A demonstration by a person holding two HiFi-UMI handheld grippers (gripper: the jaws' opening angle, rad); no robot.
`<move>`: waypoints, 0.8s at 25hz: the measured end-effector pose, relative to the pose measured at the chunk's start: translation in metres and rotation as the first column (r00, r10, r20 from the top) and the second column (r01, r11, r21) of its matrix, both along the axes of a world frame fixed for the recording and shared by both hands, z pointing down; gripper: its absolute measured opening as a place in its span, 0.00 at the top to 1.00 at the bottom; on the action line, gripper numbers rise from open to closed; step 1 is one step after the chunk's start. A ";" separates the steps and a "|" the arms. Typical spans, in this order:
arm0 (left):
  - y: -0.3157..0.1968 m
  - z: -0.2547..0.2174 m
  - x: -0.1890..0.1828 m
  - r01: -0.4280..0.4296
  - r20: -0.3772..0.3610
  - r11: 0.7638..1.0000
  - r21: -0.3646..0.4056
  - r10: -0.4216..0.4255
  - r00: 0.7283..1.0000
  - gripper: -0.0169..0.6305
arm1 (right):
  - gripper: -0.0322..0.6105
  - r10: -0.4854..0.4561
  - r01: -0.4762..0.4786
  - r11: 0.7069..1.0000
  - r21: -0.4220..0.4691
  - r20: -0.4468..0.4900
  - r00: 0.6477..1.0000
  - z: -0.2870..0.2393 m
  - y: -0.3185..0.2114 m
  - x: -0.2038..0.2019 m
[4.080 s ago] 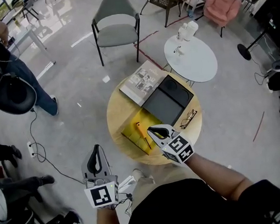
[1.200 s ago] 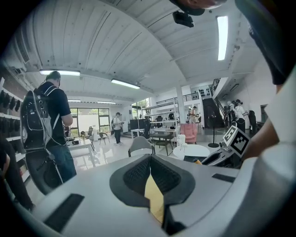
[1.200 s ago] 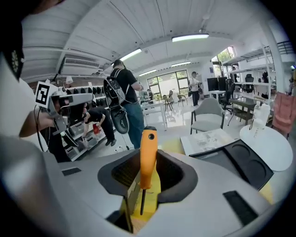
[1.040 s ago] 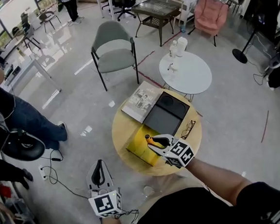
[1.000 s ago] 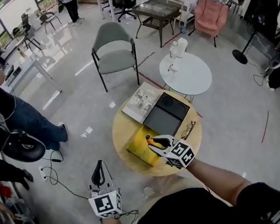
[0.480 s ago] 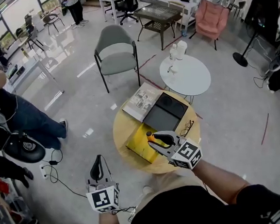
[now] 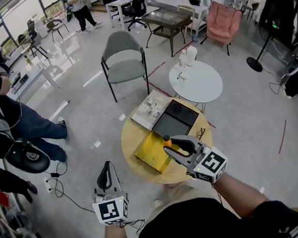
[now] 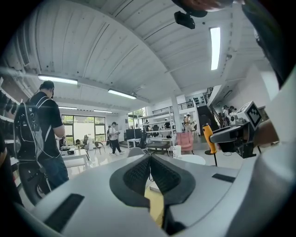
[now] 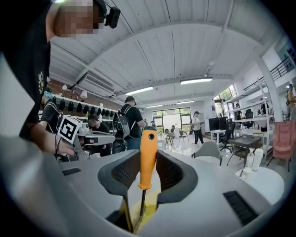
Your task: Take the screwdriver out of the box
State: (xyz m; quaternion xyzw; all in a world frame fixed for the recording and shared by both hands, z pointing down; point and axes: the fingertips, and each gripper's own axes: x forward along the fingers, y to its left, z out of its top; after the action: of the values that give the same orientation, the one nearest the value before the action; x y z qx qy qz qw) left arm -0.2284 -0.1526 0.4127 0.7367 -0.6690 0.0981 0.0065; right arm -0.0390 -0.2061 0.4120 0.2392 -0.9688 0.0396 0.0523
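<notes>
My right gripper [image 7: 173, 144] is shut on the orange-handled screwdriver [image 7: 167, 138] and holds it upright in the air above the yellow box [image 7: 148, 153], which lies on the round wooden table [image 7: 132, 138]. In the right gripper view the handle [image 9: 147, 157] stands between the pads and the thin shaft hangs down over the yellow box [image 9: 149, 204]. My left gripper [image 7: 106, 171] is shut on nothing, out over the floor to the left of the table. The left gripper view shows its jaws [image 8: 149, 169] pressed together and the screwdriver [image 8: 208, 138] at the right.
On the table lie a black case [image 7: 177, 117], an open magazine [image 7: 150, 107] and glasses [image 7: 199, 133]. Behind it stand a white round table [image 7: 195, 83] with bottles and a grey chair [image 7: 123, 61]. People [image 7: 6, 115] stand at the left; a cable [image 7: 67, 188] runs over the floor.
My right gripper has risen with the screwdriver, lifting it out of the yellow box and nearer the camera. The left gripper has risen a little and stays shut.
</notes>
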 end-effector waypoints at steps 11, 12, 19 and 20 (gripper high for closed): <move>0.010 -0.023 0.010 -0.028 0.008 0.999 0.016 0.027 1.000 0.95 | 0.76 0.032 -0.035 0.997 0.069 0.047 0.998 -0.055 0.016 0.026; 0.011 -0.024 0.010 -0.030 0.009 0.999 0.018 0.030 1.000 0.95 | 0.76 0.030 -0.032 0.997 0.067 0.042 0.999 -0.056 0.018 0.027; 0.019 -0.022 0.005 -0.047 0.008 0.999 0.025 0.047 0.999 0.95 | 0.76 0.039 -0.052 0.989 0.140 0.089 0.995 -0.086 0.023 0.025; 0.020 -0.022 0.003 -0.048 0.006 0.999 0.024 0.048 0.999 0.95 | 0.76 0.041 -0.053 0.988 0.142 0.087 0.995 -0.088 0.025 0.024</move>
State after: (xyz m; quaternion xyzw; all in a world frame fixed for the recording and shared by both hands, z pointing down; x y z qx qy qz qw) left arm -0.2251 -0.1323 0.3909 0.7524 -0.6522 0.0920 -0.0064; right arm -0.0151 -0.1810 0.3245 0.2630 -0.9646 -0.0196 -0.0067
